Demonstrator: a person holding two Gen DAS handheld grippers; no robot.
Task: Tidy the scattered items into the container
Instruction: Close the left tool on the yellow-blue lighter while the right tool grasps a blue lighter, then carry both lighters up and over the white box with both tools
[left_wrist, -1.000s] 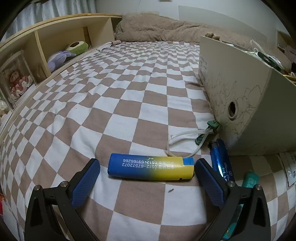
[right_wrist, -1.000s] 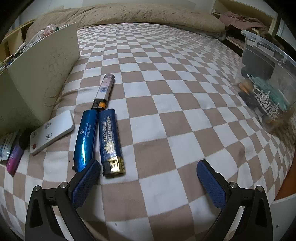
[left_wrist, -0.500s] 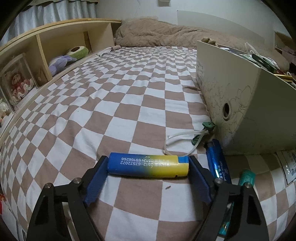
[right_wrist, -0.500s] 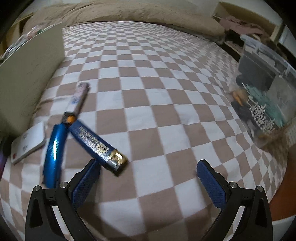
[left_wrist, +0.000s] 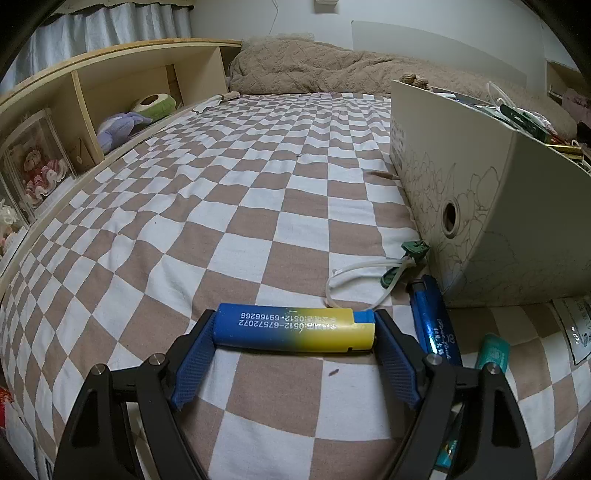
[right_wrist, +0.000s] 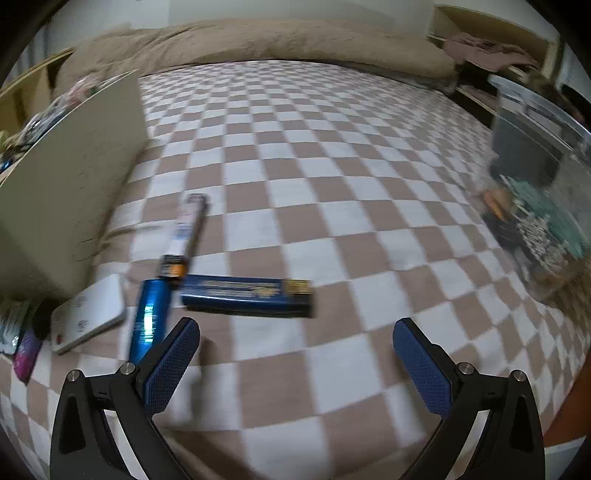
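My left gripper (left_wrist: 295, 332) is shut on a blue-and-yellow lighter (left_wrist: 295, 328), gripped end to end just above the checkered bedspread (left_wrist: 258, 192). The cream storage box (left_wrist: 480, 206) stands to its right. My right gripper (right_wrist: 295, 350) is open and empty above the bed. Just ahead of it a dark blue lighter with a gold cap (right_wrist: 247, 300) lies crosswise. A shiny blue lighter (right_wrist: 149, 317) and a slim lighter with an orange band (right_wrist: 184, 236) lie to its left, beside the box (right_wrist: 74, 192).
A white cable with green plugs (left_wrist: 373, 273), a blue lighter (left_wrist: 436, 321) and a teal lighter (left_wrist: 491, 350) lie by the box. A white remote (right_wrist: 88, 317) lies left. A clear plastic bin (right_wrist: 543, 206) stands at the right. A wooden shelf (left_wrist: 92, 122) runs along the left.
My left gripper closed on the blue-and-yellow lighter and lifted it slightly. My right gripper swung, and the gold-capped lighter turned from lengthwise to crosswise.
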